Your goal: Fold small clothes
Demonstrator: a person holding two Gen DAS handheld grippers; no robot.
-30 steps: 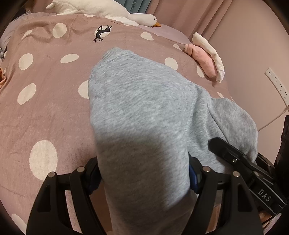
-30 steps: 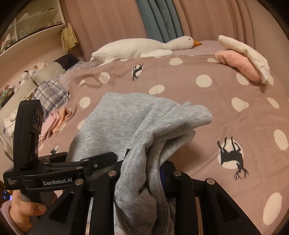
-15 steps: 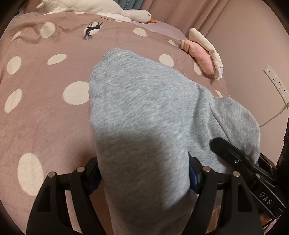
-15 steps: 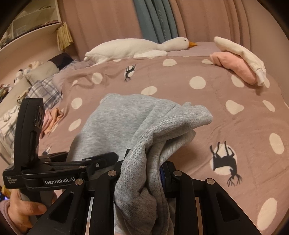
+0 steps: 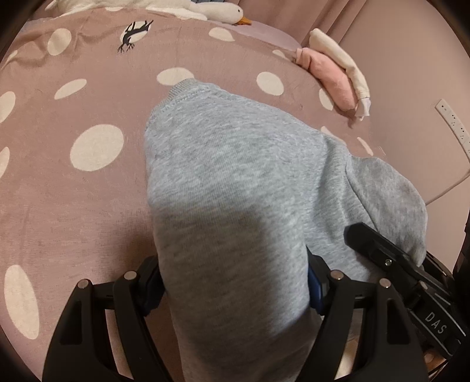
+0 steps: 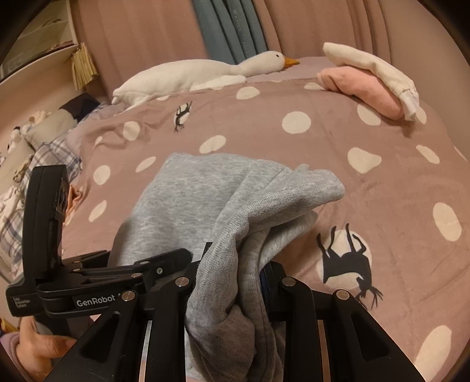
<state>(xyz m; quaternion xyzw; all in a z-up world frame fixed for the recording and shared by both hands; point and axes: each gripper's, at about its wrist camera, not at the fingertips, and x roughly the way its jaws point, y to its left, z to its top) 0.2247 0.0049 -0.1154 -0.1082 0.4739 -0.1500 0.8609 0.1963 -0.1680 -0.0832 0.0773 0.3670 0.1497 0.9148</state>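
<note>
Two claws grip one grey garment over a bed with a spotted mauve bedspread.

From the left wrist camera, the left claw stands wide yet clamped on a thick fold of the grey garment, the cloth filling the whole gap between its fingers. The garment runs away from the claw, its ribbed hem at the far end above the bedspread. At lower right the right claw's black body touches the cloth. Beyond lie a pink and cream folded pile and a plush goose.

From the right wrist camera, the right claw is nearly closed, pinching a bunched, layered edge of the grey garment. The left claw's body sits at lower left, a hand holding its grip. The folded pile and goose rest at the bed's far side.
</note>
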